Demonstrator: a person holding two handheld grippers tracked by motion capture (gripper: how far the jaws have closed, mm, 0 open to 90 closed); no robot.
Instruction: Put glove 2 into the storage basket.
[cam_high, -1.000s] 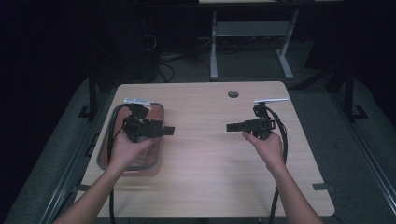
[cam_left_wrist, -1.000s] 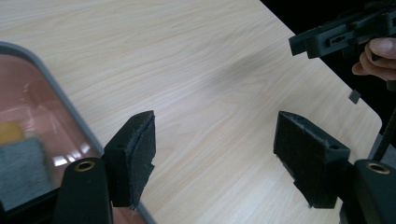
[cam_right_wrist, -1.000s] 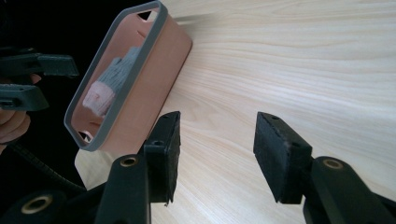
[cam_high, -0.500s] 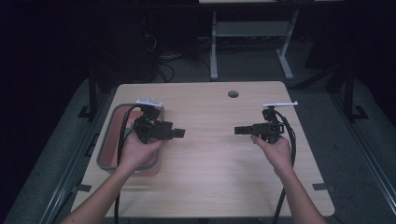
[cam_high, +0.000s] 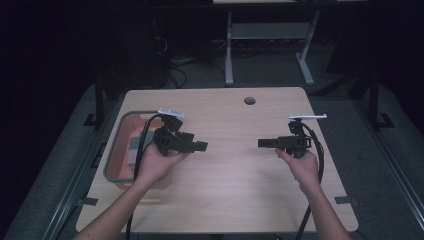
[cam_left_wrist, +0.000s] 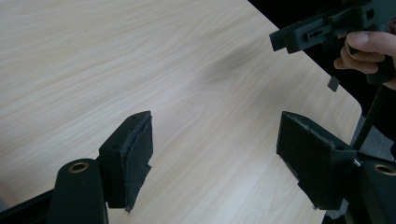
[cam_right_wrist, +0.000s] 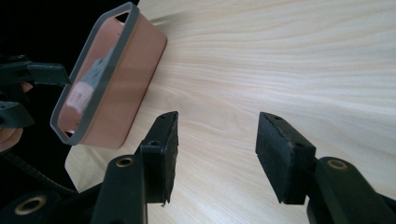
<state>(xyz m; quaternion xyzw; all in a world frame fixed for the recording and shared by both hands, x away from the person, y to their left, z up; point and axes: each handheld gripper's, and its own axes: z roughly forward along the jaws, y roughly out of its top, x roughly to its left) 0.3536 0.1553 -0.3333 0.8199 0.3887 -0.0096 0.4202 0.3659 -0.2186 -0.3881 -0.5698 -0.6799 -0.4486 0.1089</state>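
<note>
My left gripper (cam_high: 200, 146) is held level over the wooden table (cam_high: 225, 200), just right of a pink bin with a grey rim (cam_high: 116, 150), and points to the right. In the left gripper view its jaws (cam_left_wrist: 215, 158) stand open over bare wood with nothing between them. My right gripper (cam_high: 261, 143) points left and faces it across a gap. Its jaws (cam_right_wrist: 217, 154) are also open and hold nothing. A pale grey and white object (cam_right_wrist: 88, 84) lies inside the bin (cam_right_wrist: 140, 60).
A round cable hole (cam_high: 249, 100) sits near the table's far edge. The other hand's gripper (cam_left_wrist: 322, 32) hangs over the table's corner in the left gripper view. Cables trail from both grippers toward the near edge. Dark floor and a desk frame (cam_high: 230, 55) lie beyond the table.
Both hands have shifted to the right and slightly nearer. The left gripper has come off the bin and now hangs over bare wood. Both pairs of jaws stay open.
</note>
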